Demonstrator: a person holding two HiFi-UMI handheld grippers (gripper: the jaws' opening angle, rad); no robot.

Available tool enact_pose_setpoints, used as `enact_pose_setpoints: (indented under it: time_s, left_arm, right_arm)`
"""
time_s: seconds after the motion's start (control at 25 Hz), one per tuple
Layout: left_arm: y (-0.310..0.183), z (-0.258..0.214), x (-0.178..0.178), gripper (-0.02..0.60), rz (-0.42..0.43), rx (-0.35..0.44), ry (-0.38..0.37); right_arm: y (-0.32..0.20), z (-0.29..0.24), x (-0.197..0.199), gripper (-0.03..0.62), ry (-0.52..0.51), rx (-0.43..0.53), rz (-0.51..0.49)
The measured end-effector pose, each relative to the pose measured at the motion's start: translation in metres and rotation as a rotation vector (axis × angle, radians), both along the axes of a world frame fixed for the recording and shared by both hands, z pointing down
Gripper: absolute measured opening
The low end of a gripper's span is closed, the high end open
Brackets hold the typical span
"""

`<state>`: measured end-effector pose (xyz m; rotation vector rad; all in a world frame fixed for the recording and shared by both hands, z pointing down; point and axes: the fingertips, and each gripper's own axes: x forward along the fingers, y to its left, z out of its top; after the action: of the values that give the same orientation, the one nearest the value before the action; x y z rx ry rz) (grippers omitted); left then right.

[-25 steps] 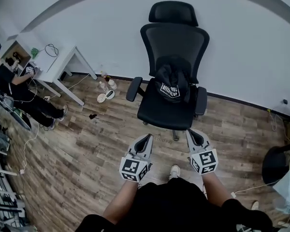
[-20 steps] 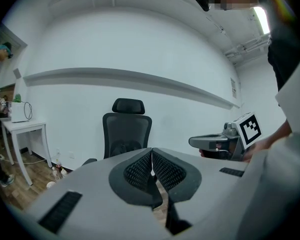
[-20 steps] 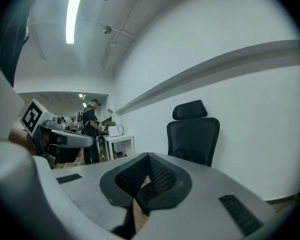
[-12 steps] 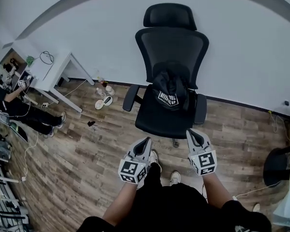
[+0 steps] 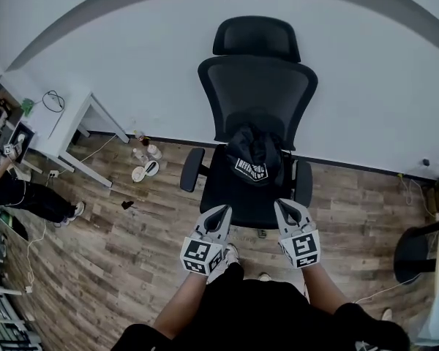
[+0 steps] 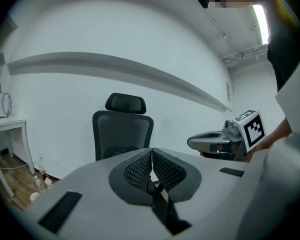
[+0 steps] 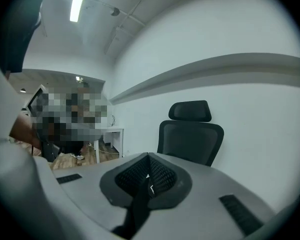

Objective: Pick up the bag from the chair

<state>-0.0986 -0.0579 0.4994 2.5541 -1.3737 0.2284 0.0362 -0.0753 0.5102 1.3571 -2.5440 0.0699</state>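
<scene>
A black bag (image 5: pixel 254 152) with white lettering rests on the seat of a black mesh office chair (image 5: pixel 257 86), leaning against its backrest. My left gripper (image 5: pixel 221 212) is shut and empty, held just short of the seat's front edge, left of centre. My right gripper (image 5: pixel 284 207) is also shut and empty, level with it on the right. The left gripper view shows the chair (image 6: pixel 122 129) ahead, beyond the closed pads (image 6: pixel 140 170), with the right gripper (image 6: pixel 217 141) off to the side. In the right gripper view the chair (image 7: pixel 191 133) rises behind the closed pads (image 7: pixel 160 173); the bag is hidden.
The chair stands against a white wall on a wood floor (image 5: pixel 124 247). A white desk (image 5: pixel 55 119) with cables is at the left, with small items (image 5: pixel 143 163) on the floor beside it. A seated person (image 5: pixel 25 196) is at the far left. A dark bin (image 5: pixel 417 251) sits at the right.
I have stepped closer to the chair: it and the bag now sit nearer in view, and both grippers have come up to the seat's front edge, still shut.
</scene>
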Motion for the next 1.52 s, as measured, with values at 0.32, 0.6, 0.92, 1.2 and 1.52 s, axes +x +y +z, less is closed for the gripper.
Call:
enact_pose_setpoints:
  time_s: [0.32, 0.6, 0.92, 1.2, 1.52]
  left_arm:
    - [-0.058, 0.002, -0.033, 0.021, 0.05, -0.009, 0.003]
    - [-0.085, 0.014, -0.039, 0.021, 0.144, -0.038, -0.02]
    - [-0.126, 0.031, -0.016, 0.021, 0.192, -0.071, -0.032]
    - [-0.17, 0.032, 0.022, 0.021, 0.183, -0.079, -0.055]
    - [-0.218, 0.052, 0.05, 0.021, 0.1, -0.125, -0.096]
  right_arm:
    - [-0.051, 0.0, -0.042, 0.02, 0.017, -0.028, 0.023]
    - [-0.081, 0.014, -0.053, 0.02, 0.011, -0.097, 0.058]
    - [-0.117, 0.029, -0.047, 0.02, 0.032, -0.155, 0.036]
    - [-0.156, 0.041, -0.022, 0.02, -0.009, -0.197, -0.005]
    - [-0.205, 0.064, 0.021, 0.02, -0.026, -0.237, -0.063]
